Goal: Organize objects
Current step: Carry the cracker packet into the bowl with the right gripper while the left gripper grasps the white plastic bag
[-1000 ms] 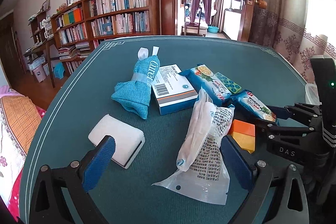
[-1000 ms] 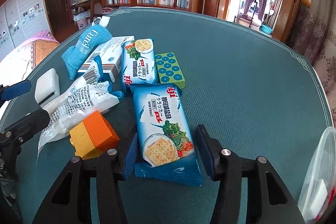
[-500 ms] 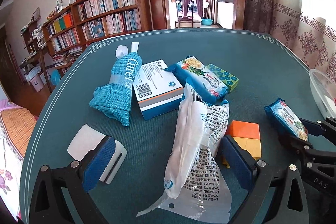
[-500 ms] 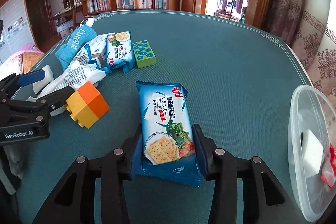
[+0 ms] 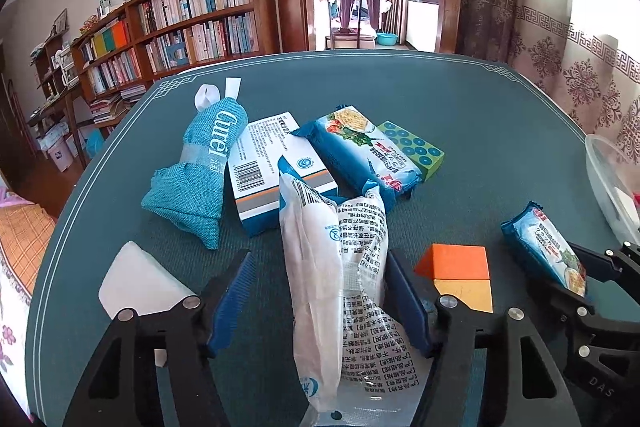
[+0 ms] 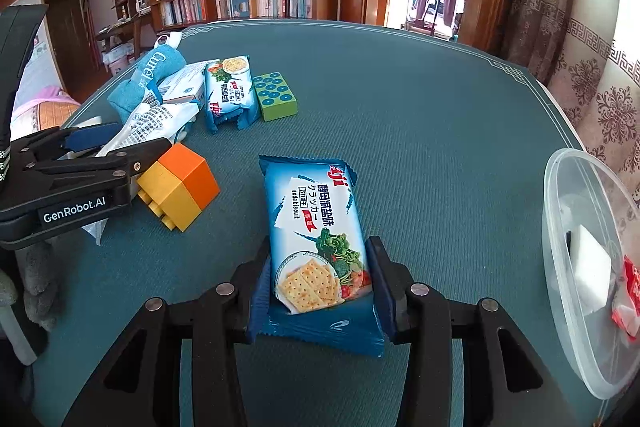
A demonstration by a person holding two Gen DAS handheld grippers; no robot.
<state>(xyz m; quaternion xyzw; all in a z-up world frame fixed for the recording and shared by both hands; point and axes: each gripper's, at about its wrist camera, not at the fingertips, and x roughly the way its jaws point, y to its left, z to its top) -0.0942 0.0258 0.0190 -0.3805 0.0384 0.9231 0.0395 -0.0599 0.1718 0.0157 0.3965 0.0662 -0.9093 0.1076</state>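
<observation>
Right now I am working both tools at once, and the step in hand looks like a double pick-up toward the clear plastic container (image 6: 576,267) at the table's right edge. My right gripper (image 6: 320,279) is pinching the near end of the cracker packet (image 6: 316,227), pads pressing on both long sides, with the packet's far end over the green tabletop (image 6: 400,107). My left gripper (image 5: 316,303) is straddling the white printed pouch (image 5: 340,279); its jaws have just been closing, and the pouch is lying between them with the right pad against the film and the left pad seemingly a little short of it. To do this well I am thinking of finishing that squeeze gently on the bulkier part of the pouch, since loose film could slip out, and keeping clear of the orange and yellow block (image 5: 460,277) sitting just beside the right finger. Compared with a second ago, the left jaws are standing much narrower, the white sponge (image 5: 140,283) is now lying outside the left finger rather than under it, and the cracker packet is sitting apart from the pile around the blue cloth pouch (image 5: 200,183), nearer the container.
</observation>
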